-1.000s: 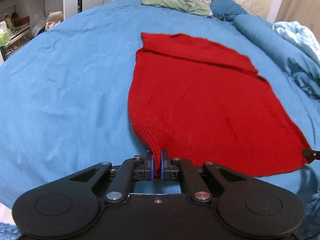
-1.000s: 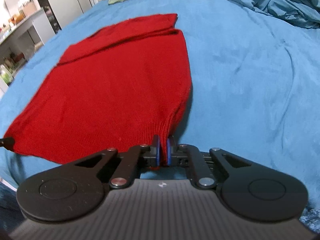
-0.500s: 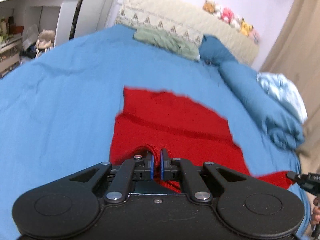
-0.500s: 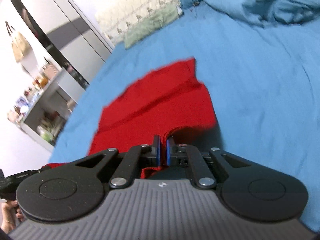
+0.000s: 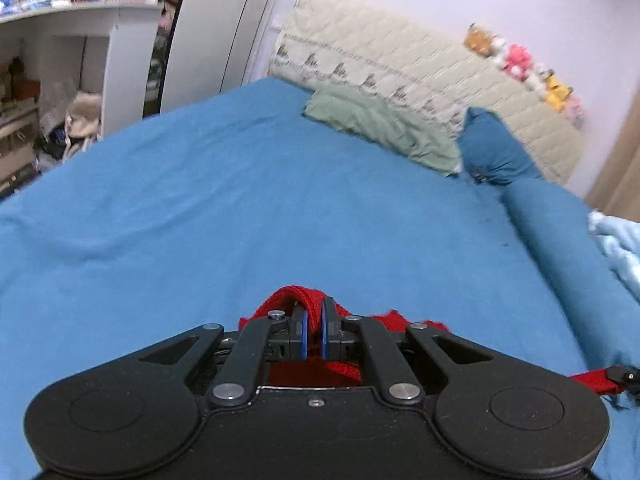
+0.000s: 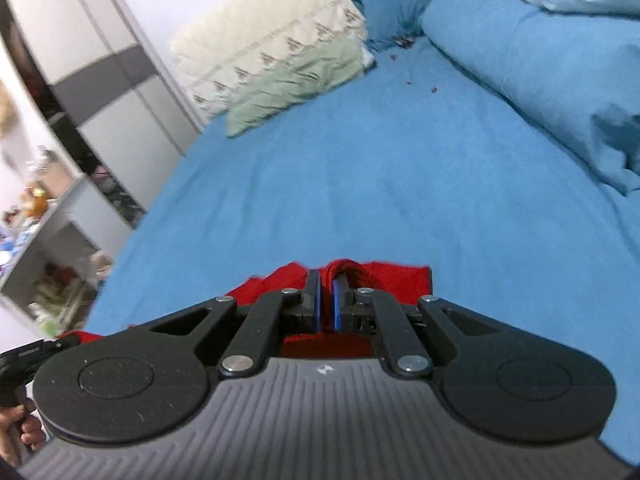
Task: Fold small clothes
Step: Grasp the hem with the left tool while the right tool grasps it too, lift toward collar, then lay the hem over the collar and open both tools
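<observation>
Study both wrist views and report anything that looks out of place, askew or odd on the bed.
Little stands out. The red garment is bunched between both closed grippers, as folding requires. A few small dark specks lie scattered on the blue sheet near the green pillow; what they are is unclear.

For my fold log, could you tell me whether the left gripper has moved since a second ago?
Yes. The left gripper, shut on the red sweater, has travelled forward toward the green pillow and headboard, which now loom larger.
</observation>
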A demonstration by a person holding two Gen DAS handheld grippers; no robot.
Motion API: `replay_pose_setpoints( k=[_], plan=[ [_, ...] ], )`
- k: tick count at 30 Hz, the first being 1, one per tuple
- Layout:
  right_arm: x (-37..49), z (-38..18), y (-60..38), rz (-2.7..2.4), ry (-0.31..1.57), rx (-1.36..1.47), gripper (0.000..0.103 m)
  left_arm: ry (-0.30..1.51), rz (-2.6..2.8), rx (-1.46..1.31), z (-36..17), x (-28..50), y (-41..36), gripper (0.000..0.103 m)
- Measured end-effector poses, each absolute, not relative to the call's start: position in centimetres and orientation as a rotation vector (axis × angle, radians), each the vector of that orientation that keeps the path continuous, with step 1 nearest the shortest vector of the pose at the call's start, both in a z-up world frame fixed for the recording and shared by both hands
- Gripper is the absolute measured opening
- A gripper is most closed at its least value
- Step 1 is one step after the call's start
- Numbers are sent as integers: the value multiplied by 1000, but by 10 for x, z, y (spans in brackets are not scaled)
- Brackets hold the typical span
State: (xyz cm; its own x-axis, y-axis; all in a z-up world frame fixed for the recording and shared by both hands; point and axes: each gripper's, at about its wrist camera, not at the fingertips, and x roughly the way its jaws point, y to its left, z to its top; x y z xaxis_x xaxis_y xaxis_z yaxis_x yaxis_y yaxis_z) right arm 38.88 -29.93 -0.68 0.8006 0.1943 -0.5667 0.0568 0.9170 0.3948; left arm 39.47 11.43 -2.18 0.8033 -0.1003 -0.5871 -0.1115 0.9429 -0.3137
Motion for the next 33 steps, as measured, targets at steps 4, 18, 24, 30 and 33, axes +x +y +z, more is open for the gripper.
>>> replay_pose_setpoints(
  k=[4, 18, 24, 30, 33],
  plan=[
    [451, -50, -294, 54, 690, 392, 21, 695, 44, -353, -63, 442, 117, 6],
    [519, -114, -295, -8, 694, 335, 79, 700, 77, -274, -90, 474, 106, 58],
    [461, -101, -265, 101, 593, 132, 96, 631, -79, -116, -74, 404, 91, 72],
    [426, -145, -233, 176, 687, 11, 96, 801, -116, -123, -128, 389, 94, 72],
    [421, -168, -236, 114, 734, 24, 96, 816, -128, -151, -144, 389, 103, 73]
  ],
)
